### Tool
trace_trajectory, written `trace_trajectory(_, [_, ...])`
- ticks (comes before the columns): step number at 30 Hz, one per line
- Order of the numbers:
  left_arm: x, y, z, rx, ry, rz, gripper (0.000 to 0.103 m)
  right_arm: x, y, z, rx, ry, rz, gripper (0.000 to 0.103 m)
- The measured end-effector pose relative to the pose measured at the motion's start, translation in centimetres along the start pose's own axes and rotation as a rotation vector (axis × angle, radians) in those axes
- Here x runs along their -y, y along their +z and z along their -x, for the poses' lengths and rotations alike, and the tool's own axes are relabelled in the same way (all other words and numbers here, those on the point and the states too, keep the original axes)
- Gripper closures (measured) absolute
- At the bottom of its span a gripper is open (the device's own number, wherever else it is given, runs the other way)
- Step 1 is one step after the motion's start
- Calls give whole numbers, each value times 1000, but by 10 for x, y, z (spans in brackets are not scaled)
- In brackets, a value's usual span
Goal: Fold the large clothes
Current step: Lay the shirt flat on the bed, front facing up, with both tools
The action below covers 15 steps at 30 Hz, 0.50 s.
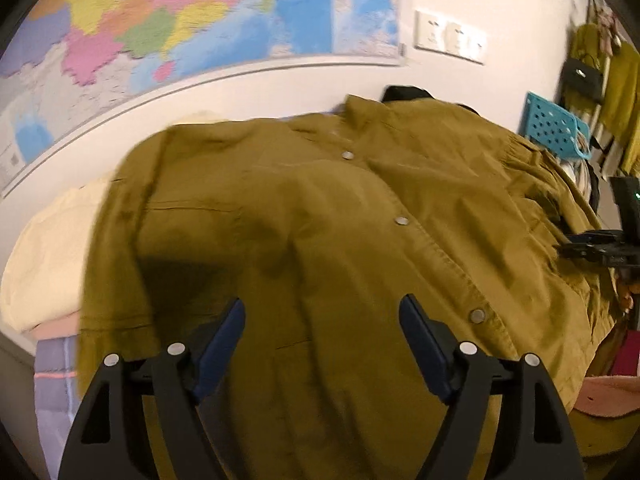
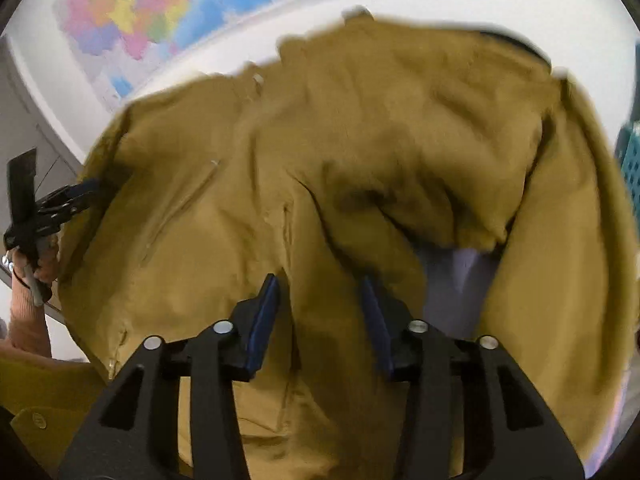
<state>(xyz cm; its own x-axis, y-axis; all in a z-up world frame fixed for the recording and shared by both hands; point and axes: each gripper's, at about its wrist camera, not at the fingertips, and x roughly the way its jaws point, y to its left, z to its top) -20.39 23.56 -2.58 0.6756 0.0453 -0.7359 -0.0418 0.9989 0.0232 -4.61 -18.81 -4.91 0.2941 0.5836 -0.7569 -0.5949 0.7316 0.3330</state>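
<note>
An olive-brown button-up shirt [image 1: 320,208] lies spread front-up on a bed, its snap placket running diagonally. My left gripper [image 1: 322,308] is open, jaws wide apart, hovering over the shirt's lower front. In the right wrist view the same shirt [image 2: 280,152] is rumpled, with a folded sleeve on the right. My right gripper [image 2: 320,284] is open just above the cloth, nothing between its blue pads. The left gripper also shows in the right wrist view [image 2: 60,204], at the shirt's left edge. The right gripper shows at the right edge of the left wrist view [image 1: 600,244].
A cream pillow [image 1: 52,248] lies left of the shirt on a lilac checked sheet [image 1: 56,376]. A wall map [image 1: 192,20] hangs behind the bed. A teal perforated basket [image 1: 552,128] and hanging clothes [image 1: 616,92] stand at the right.
</note>
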Motion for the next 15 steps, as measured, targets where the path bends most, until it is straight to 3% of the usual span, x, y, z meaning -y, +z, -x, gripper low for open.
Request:
trace_trajectory(3, [10, 2, -8, -12, -22, -17, 26, 25, -5, 45, 113, 41, -41, 59])
trace_trajectory(6, [16, 10, -13, -9, -52, -17, 26, 62, -11, 104, 249, -102, -109, 41])
trace_trajectory(8, [21, 17, -16, -3, -63, -26, 25, 85, -16, 115, 249, -159, -169, 33])
trace_trajectory(11, [31, 28, -25, -6, -87, -42, 25, 112, -19, 102, 156, -166, -204, 30])
trace_trajectory(12, [36, 32, -29, -8, -98, -49, 25, 119, -19, 95, 130, -174, -204, 31])
trace_trajectory(13, [41, 35, -31, -9, -105, -56, 25, 126, -20, 87, 105, -155, -215, 47])
trace_trajectory(14, [45, 38, -34, -11, -110, -64, 25, 130, -20, 82, 87, -88, -231, 72])
trace_trajectory(15, [49, 40, -36, -12, -115, -70, 25, 129, -19, 77, 82, -51, -243, 80])
